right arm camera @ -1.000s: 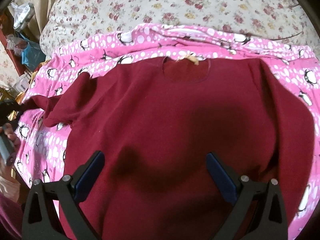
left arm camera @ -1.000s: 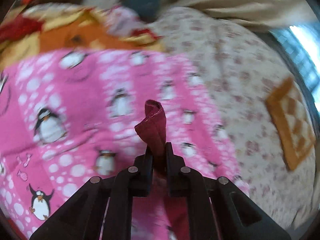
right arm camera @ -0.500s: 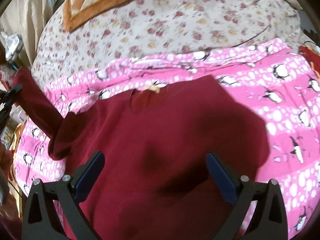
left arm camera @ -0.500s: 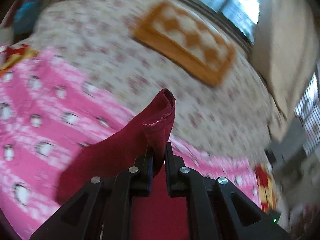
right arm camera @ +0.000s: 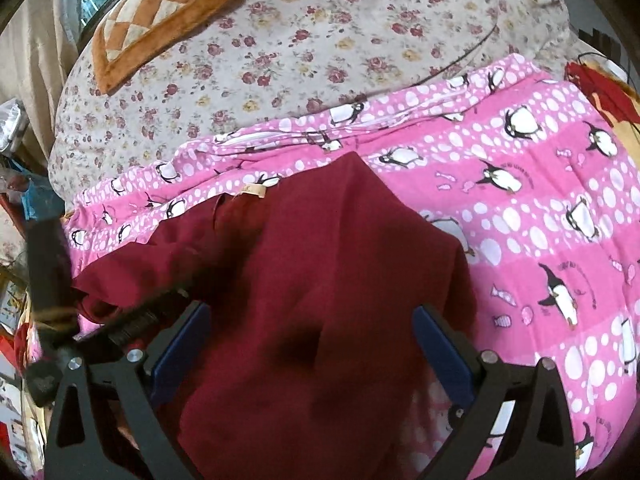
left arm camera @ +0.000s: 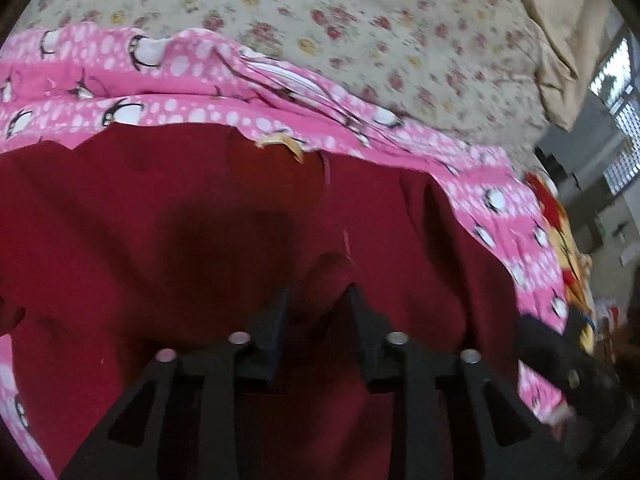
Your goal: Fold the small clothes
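A: Two black hand-held grippers hover over one dark red knit top. The left gripper [left arm camera: 316, 300] has just been parting its jaws; a bunched fold of the sleeve sits between them, and whether the pads press it I cannot tell through the blur.

B: And the right gripper [right arm camera: 310, 344]?

A: Its blue-padded jaws stand wide apart above the cloth, gripping nothing.

B: How does the dark red knit top [right arm camera: 328, 280] look?

A: It lies spread on a pink blanket printed with penguins and white dots [right arm camera: 540, 208], neckline away from the cameras, a small tan label [right arm camera: 253, 190] at the collar. One side is folded in over the body, leaving a slanted edge and soft wrinkles.

B: What lies beyond?

A: A cream bedsheet with small red flowers [right arm camera: 320, 40], and on it an orange-bordered checked cushion [right arm camera: 160, 12] near a window.
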The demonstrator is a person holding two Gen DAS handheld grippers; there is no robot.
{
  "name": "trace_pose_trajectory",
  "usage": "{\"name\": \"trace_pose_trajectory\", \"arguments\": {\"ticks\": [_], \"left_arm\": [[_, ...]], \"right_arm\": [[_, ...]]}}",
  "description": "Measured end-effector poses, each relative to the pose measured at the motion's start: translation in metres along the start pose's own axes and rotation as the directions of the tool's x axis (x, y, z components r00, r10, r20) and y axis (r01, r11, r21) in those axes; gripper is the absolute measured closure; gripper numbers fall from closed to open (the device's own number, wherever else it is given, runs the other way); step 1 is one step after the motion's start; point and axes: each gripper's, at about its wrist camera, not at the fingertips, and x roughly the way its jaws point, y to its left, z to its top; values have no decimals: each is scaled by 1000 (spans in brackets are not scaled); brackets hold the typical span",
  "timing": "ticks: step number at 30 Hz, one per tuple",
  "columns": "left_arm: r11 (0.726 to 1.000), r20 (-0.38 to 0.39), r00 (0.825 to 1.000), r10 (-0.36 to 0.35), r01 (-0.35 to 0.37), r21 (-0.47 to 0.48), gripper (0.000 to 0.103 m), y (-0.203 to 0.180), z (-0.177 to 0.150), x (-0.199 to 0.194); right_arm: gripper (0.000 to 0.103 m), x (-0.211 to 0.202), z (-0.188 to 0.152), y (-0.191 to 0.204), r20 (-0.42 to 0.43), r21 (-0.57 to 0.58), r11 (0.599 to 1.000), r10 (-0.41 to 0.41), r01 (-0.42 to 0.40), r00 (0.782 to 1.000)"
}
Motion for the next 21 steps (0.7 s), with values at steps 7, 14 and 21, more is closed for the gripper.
{"name": "trace_pose_trajectory", "arguments": {"ticks": [7, 14, 21], "left_arm": [[950, 207, 941, 268, -294, 104, 87, 22, -21, -100], [862, 223, 833, 507, -493, -119, 87, 107, -33, -119], [866, 178, 849, 498, -474, -160, 87, 130, -38, -106]], "right_arm": [[11, 14, 16, 23, -15, -86, 995, 57, -58, 998], [32, 92, 21, 62, -183, -190, 981, 14, -49, 983], [98, 94, 23, 75, -118, -249, 968, -2, -28, 993]]}}
